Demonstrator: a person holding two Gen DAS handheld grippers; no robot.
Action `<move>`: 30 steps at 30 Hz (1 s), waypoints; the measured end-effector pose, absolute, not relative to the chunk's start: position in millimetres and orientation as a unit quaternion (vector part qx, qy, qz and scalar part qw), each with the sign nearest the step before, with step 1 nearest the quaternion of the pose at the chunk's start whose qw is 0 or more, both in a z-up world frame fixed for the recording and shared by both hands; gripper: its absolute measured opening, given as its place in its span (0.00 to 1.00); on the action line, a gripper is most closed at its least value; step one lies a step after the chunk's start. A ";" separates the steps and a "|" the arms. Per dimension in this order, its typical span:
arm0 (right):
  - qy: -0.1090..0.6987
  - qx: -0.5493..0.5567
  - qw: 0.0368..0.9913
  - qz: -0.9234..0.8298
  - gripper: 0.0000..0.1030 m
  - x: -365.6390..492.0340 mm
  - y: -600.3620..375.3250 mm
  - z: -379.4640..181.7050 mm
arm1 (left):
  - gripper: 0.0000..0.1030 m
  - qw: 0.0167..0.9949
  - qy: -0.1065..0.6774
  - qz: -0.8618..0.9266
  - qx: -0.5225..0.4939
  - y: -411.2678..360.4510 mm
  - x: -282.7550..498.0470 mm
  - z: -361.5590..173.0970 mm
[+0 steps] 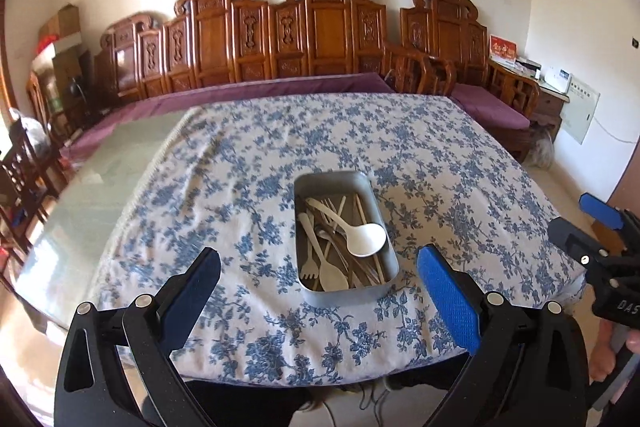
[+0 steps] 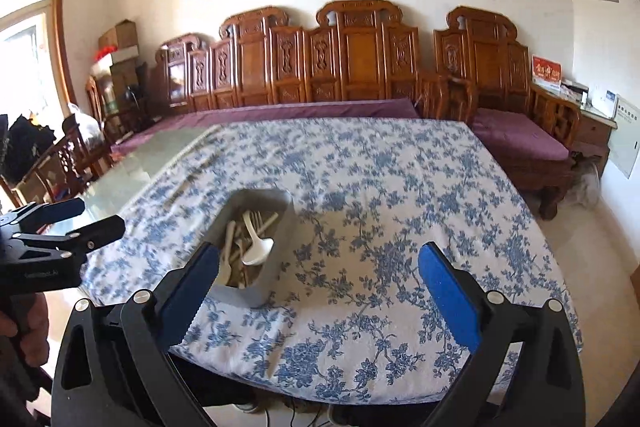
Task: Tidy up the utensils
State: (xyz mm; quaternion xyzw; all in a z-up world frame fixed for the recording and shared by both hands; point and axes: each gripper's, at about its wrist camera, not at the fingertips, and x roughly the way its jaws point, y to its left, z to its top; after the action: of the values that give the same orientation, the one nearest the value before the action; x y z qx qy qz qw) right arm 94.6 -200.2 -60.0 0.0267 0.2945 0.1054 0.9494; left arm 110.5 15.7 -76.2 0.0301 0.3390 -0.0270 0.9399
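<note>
The utensils are seen piled in a grey tin that sits on the flowered cloth near the table's front edge. In the left wrist view the tin lies just ahead, between the two fingers' lines; in the right wrist view it stands off to the left, partly hidden by that claw's left finger.

Both claws are held above the cloth with nothing between the fingers — the left gripper is spread wide, and the right gripper is spread as wide as it goes. Neither touches the tin.

The pieces are judged light and stiff. The white spoon, lying on top, looks like smooth plastic or ceramic and is likely to slip; it would best be taken across the handle, not the rounded bowl. The pale fork and the thin chopsticks are narrow, so a pinch near the middle of the shaft is called for. As the pile is tangled, one lifted piece may drag others. The tin looks thin-walled and may slide on the soft cloth if nudged — steadying it by a side wall could help.
</note>
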 end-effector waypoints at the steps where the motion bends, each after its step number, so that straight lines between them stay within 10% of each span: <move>1: 0.286 0.026 0.952 0.105 0.97 90.2 -200.2 -53.2 | 0.92 0.942 0.334 -0.025 0.028 14.6 106.7 -70.5; 30: 0.209 0.020 0.975 0.079 0.97 50.3 -208.7 12.4 | 0.92 0.968 0.249 -0.036 0.010 -3.4 48.6 -1.4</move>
State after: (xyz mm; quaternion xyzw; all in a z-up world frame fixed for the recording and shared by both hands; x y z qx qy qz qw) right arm 50.3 -208.7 12.4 0.0201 0.2086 0.0790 0.9746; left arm 48.6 -3.4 -1.4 0.0099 0.2486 -0.0364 0.9679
